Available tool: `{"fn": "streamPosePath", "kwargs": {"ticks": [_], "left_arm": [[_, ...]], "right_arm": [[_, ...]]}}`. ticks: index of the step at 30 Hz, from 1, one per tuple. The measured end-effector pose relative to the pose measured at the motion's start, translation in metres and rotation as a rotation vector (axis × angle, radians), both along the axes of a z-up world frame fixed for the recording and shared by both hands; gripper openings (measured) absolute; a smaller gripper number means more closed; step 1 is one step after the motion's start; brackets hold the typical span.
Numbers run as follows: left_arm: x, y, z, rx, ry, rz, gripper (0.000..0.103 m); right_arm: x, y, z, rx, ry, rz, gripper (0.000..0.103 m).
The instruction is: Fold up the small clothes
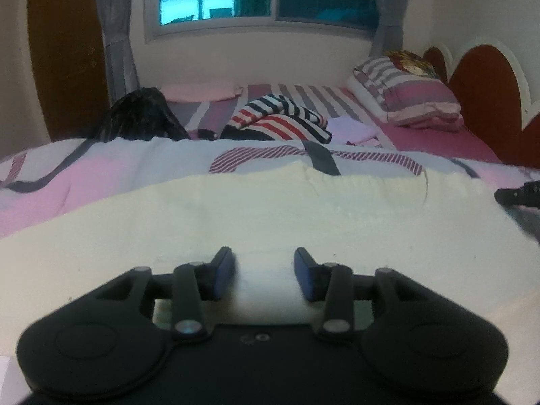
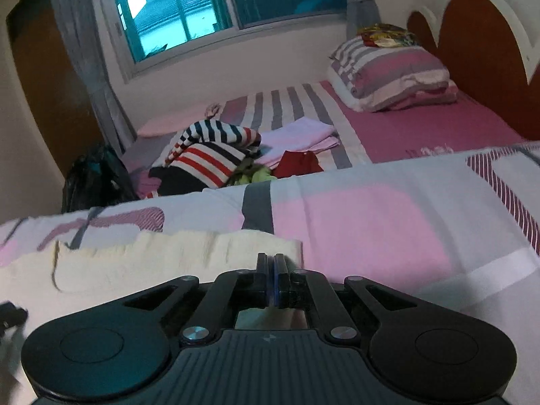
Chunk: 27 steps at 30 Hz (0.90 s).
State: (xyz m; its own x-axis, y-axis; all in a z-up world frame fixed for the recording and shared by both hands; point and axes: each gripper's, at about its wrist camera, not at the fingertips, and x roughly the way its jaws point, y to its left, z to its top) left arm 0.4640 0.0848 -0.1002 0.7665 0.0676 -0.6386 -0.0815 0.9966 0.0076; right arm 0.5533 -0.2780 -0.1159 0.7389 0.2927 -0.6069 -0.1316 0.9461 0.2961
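Note:
A cream knit garment lies flat on a pink and grey patterned quilt. My left gripper is open, its blue-padded fingers low over the garment's near part. In the right wrist view my right gripper is shut at the cream garment's right edge; whether cloth is pinched between the fingers cannot be seen. The right gripper's tip also shows at the right edge of the left wrist view.
A heap of clothes with a red, white and navy striped top, a red piece and folded lilac cloth lies farther up the bed. A black bag sits at the left. Striped pillows lean by the headboard.

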Motion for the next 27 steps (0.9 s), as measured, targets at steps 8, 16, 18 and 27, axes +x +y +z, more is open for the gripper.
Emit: {"fn": "streamPosePath", "kwargs": {"ticks": [8,16,18,27], "left_arm": [[-0.031,-0.003,0.003,0.027,-0.002,-0.006,0.044],[-0.059,0.007,0.009,-0.007,-0.034,-0.001,0.046],[-0.060,0.009,0.004,-0.014,-0.010,0.004,0.047],[-0.055,0.013,0.004,-0.042,0.016,0.020,0.050]], "right_arm": [[-0.044,-0.005,0.013,0.053,0.056,0.004,0.002],[-0.110,-0.005,0.025,0.000,0.004,0.043,0.002],[-0.122,0.000,0.027,-0.003,-0.015,0.062,0.002],[-0.123,0.009,0.008,-0.027,0.041,0.055,0.002]]}}
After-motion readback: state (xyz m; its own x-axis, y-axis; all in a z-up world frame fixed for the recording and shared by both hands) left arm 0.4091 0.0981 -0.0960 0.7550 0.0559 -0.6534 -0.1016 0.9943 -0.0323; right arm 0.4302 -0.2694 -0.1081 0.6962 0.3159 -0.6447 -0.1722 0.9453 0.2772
